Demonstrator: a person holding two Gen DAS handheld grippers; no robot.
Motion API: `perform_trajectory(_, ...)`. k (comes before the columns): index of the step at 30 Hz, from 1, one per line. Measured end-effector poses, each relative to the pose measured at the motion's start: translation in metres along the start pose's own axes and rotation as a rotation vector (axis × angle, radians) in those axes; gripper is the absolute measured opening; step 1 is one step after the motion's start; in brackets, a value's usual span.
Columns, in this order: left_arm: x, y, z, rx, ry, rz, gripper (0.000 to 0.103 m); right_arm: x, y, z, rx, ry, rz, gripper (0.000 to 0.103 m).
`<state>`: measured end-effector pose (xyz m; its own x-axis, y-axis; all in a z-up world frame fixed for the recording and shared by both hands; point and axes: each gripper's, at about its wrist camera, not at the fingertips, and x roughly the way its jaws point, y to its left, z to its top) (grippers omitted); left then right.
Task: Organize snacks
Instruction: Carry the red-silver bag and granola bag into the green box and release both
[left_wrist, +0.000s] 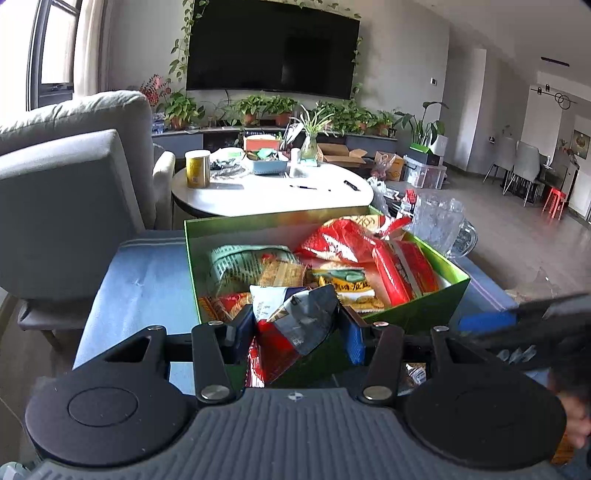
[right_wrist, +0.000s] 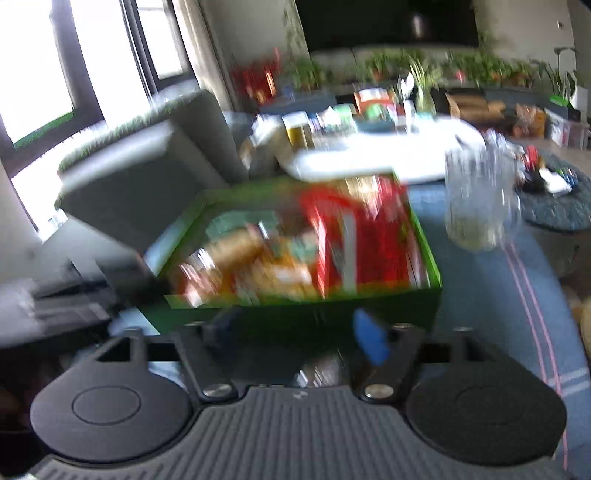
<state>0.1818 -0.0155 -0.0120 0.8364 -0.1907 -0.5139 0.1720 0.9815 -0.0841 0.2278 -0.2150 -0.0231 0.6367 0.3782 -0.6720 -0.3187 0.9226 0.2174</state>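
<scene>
Left gripper (left_wrist: 297, 325) clamped on a crumpled red-and-silver snack packet (left_wrist: 291, 325) just before the green box (left_wrist: 417, 314) of snacks; only the blurred right view shows the right gripper (right_wrist: 299, 332), jaws apart, empty.

We see the box (left_wrist: 424, 310) on the table (left_wrist: 140, 280), snack packets (left_wrist: 399, 266) piled in it. Glass pitcher (left_wrist: 439, 225) sits at its far right corner. Armchair (left_wrist: 66, 206) is left, round table (left_wrist: 273, 192) behind, TV (left_wrist: 273, 48) on the wall beyond.
</scene>
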Motion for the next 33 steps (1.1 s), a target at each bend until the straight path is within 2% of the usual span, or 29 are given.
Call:
perform_trajectory(6,0.003,0.001,-0.001,-0.005,0.019,0.001,0.046,0.034,0.009,-0.013,-0.051,0.082,-0.063,0.078)
perform_trajectory(9,0.001,0.002,-0.002,-0.007,0.016,0.004,0.046,0.043,0.011,-0.018,-0.076,0.109,-0.060,0.076)
perform_trajectory(10,0.001,0.002,-0.002,-0.007,0.018,0.005,0.046,0.042,0.013,-0.020,-0.105,0.089,-0.079,0.062)
perform_trajectory(11,0.002,0.002,-0.002,-0.008,0.021,0.006,0.046,0.041,0.015,-0.022,-0.134,0.094,-0.099,0.051)
perform_trajectory(14,0.002,0.000,-0.002,-0.006,0.024,0.001,0.046,0.033,0.009,-0.024,-0.097,0.097,-0.046,0.049)
perform_trajectory(25,-0.004,-0.003,0.006,0.005,-0.010,-0.006,0.046,-0.027,0.015,-0.003,-0.029,-0.095,0.061,0.048)
perform_trajectory(29,0.001,-0.004,0.012,0.003,-0.013,-0.006,0.046,-0.030,0.014,0.014,0.018,-0.142,0.101,0.048)
perform_trajectory(33,0.007,-0.003,0.020,0.007,-0.024,-0.003,0.046,-0.026,0.016,0.030,0.031,-0.168,0.104,0.048)
